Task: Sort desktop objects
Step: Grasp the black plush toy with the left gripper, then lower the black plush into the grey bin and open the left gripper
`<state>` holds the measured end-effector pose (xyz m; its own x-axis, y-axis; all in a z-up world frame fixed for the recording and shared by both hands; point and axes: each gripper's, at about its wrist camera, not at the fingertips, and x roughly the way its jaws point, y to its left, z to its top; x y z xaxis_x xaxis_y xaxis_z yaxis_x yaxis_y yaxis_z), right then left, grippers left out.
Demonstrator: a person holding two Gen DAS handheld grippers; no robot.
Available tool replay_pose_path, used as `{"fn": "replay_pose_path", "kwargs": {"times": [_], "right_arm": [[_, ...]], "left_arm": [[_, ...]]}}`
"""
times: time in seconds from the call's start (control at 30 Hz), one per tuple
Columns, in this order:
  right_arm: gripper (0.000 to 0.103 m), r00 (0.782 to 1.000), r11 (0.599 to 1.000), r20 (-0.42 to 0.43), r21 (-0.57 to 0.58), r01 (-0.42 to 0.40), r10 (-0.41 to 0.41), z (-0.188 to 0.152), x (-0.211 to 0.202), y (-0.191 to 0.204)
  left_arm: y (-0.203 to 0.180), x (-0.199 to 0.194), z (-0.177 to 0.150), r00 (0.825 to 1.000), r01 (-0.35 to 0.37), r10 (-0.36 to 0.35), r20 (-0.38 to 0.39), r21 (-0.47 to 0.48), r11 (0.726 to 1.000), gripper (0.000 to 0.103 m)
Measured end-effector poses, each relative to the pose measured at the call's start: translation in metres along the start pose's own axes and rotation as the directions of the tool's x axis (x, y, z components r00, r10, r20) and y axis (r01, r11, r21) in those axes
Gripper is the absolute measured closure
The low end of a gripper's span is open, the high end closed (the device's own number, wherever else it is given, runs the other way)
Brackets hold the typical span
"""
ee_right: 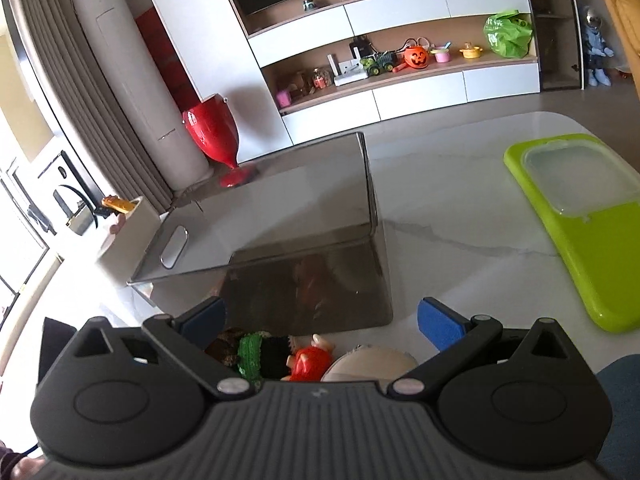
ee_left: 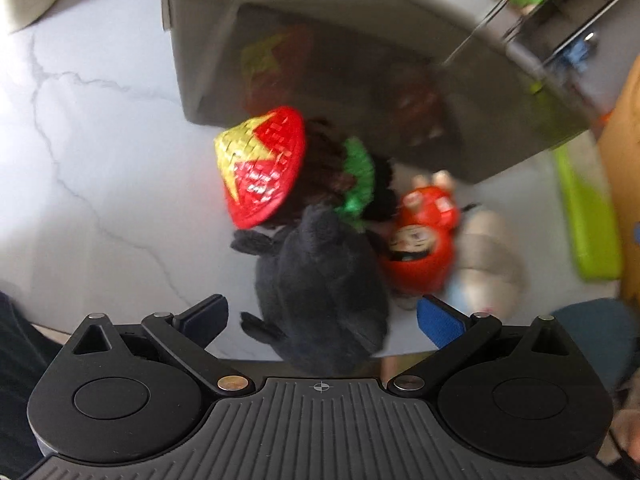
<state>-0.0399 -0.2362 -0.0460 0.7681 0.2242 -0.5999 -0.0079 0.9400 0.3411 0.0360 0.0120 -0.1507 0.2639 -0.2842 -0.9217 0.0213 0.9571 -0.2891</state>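
One smoky clear storage box (ee_right: 280, 216) near the middle of the white marble bench (ee_left: 80, 160), open and tilted. One green tray (ee_right: 580, 248) by the right edge. Four toys clustered at the near edge: black plush (ee_left: 324, 292), straw-hatted doll (ee_left: 264, 168), beige plush (ee_left: 488, 264), red figurine (ee_left: 420, 248). Left hand-held gripper (ee_left: 322, 320) spread wide around the black plush, not visibly clamping; right hand-held gripper (ee_right: 322, 320) spread wide, empty.

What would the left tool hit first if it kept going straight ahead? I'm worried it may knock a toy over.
Most likely the black plush toy, which lies right between the open fingers of the left tool. The doll in the red and yellow hat lies beyond it. Blur makes depth uncertain.
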Motion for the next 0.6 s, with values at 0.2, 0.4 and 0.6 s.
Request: {"fn": "replay_pose_path", "kwargs": {"times": [0.2, 0.4, 0.6], "right_arm": [[0.000, 0.999, 0.999, 0.036, -0.013, 0.041, -0.041, -0.009, 0.008, -0.004], [0.000, 1.000, 0.999, -0.009, 0.051, -0.002, 0.003, -0.003, 0.023, -0.023], [0.000, 0.998, 0.980, -0.018, 0.188, -0.061, 0.066, 0.008, 0.039, -0.056]], "left_arm": [[0.020, 0.011, 0.002, 0.996, 0.083, -0.082, 0.018, -0.075, 0.994, 0.033], [0.032, -0.022, 0.001, 0.991, 0.134, -0.134, 0.015, -0.025, 0.991, 0.037], [0.028, -0.131, 0.037, 0.947, 0.241, -0.247, 0.205, 0.054, 0.969, 0.036]]}}
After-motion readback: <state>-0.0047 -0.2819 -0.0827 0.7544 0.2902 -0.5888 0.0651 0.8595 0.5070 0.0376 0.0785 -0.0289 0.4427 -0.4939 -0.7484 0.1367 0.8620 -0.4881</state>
